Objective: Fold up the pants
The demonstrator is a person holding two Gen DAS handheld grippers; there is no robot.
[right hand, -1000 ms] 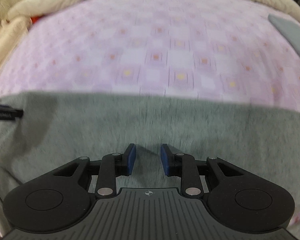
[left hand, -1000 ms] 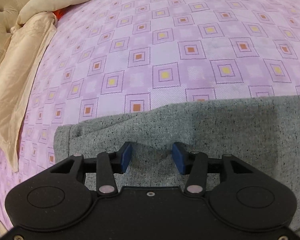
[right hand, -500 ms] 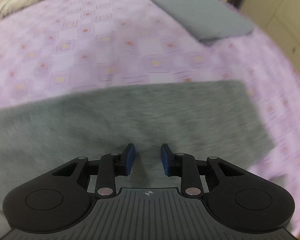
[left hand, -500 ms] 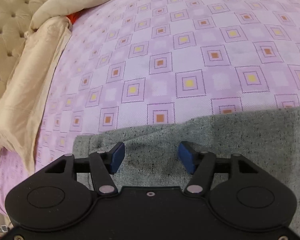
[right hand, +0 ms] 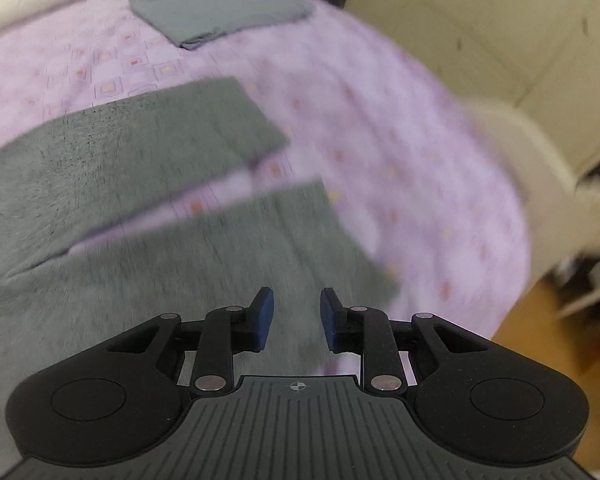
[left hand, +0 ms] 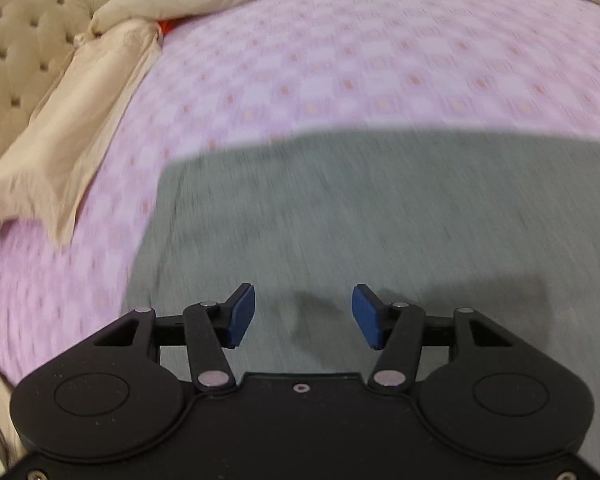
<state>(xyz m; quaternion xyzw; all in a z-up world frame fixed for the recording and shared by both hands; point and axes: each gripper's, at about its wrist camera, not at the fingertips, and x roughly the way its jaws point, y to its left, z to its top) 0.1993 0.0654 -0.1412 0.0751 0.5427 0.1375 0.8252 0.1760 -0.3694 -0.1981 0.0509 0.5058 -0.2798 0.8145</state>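
We see the grey pants (left hand: 380,216) spread flat on the purple patterned bedsheet (left hand: 340,60), filling the lower part of both views. In the right wrist view their 2 legs (right hand: 148,140) lie side by side with a narrow strip of sheet showing between them, and the leg ends point toward the edge of the bed. The right gripper (right hand: 296,318) sits over the nearer leg, close to its cuff; its jaws are spread with a gap between the blue pads (right hand: 263,316), and only fabric shows in that gap, nothing pinched. In the left wrist view the left gripper (left hand: 303,316) is over the other end of the pants, jaws spread wider, the cloth lying below and ahead of the pads, not clamped. Both views are motion-blurred. Farther out, a folded grey garment (right hand: 220,12) rests on the sheet well apart from the pants. A beige blanket (left hand: 72,120) lies bunched along the tufted headboard (left hand: 16,40).
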